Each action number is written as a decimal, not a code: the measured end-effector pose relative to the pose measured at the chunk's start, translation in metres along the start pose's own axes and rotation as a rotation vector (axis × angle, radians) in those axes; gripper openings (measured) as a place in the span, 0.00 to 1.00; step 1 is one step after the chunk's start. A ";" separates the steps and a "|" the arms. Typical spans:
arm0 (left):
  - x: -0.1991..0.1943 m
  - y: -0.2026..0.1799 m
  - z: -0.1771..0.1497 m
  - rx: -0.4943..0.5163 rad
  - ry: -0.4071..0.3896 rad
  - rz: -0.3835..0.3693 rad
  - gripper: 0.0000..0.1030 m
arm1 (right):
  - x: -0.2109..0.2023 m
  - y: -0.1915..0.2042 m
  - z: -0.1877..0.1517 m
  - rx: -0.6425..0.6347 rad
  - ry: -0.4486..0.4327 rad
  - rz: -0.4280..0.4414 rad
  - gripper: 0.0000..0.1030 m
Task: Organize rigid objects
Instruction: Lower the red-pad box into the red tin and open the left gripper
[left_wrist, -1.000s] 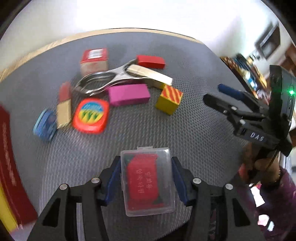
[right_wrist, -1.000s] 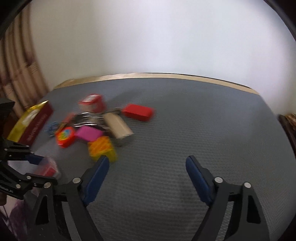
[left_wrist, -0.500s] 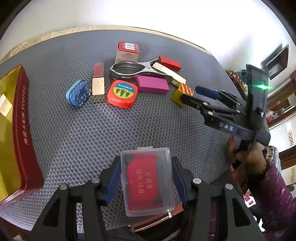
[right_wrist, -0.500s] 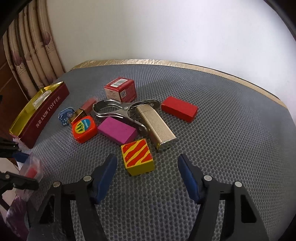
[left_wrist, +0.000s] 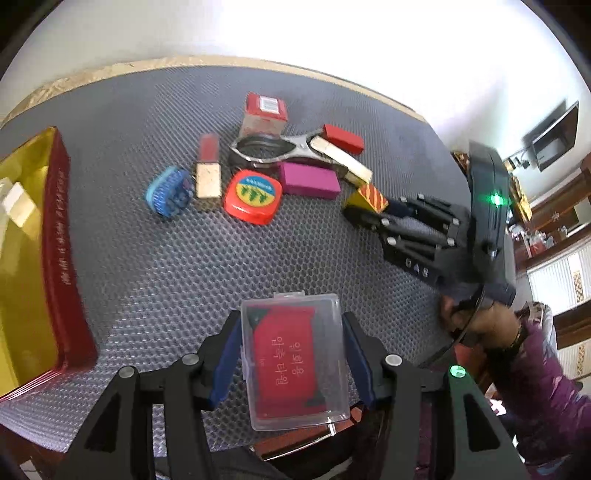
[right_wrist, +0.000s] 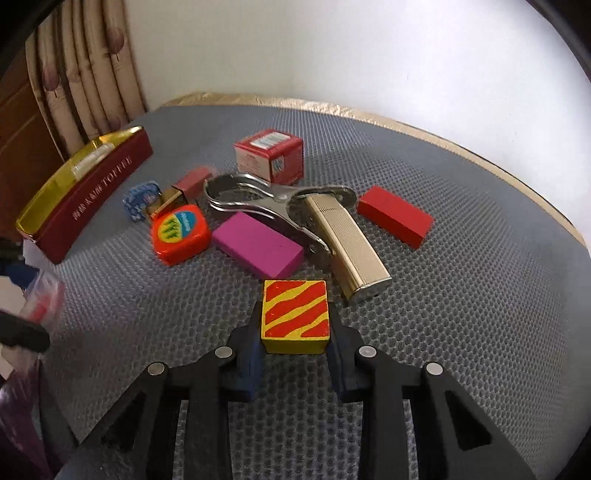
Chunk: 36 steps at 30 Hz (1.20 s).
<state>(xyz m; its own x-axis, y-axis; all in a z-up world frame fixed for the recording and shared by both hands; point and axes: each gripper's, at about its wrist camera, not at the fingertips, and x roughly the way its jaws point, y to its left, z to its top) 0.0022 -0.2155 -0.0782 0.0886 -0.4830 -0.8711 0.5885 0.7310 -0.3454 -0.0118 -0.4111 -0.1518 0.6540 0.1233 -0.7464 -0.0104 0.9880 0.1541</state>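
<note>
While the right tool (right_wrist: 295, 347) clamps the striped block (right_wrist: 295, 310), a pink block (right_wrist: 258, 249) and metal lighter (right_wrist: 347, 245) crowd just ahead.

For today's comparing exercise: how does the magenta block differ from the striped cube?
The magenta block is one plain colour; the striped cube is yellow with red stripes. The block is flat and long; the cube is squat. The block lies free on the mat; the right tool has just closed on the cube. Both are rigid and straight-edged.

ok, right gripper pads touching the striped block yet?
Touching. In the right wrist view both blue pads of the right gripper sit flush against the striped block, no gap.
</note>
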 end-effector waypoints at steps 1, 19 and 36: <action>-0.007 0.002 0.001 -0.007 -0.011 0.002 0.52 | -0.003 0.001 -0.001 0.006 -0.014 0.004 0.27; -0.090 0.165 0.034 -0.263 -0.107 0.316 0.52 | -0.018 -0.001 -0.008 0.061 -0.055 0.007 0.27; -0.029 0.200 0.085 -0.242 -0.078 0.377 0.53 | -0.012 -0.002 -0.004 0.075 -0.042 -0.003 0.27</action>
<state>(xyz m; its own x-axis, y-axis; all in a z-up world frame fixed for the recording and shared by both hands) 0.1852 -0.0963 -0.0927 0.3262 -0.1892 -0.9262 0.2995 0.9500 -0.0886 -0.0232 -0.4144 -0.1458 0.6854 0.1151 -0.7190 0.0468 0.9784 0.2013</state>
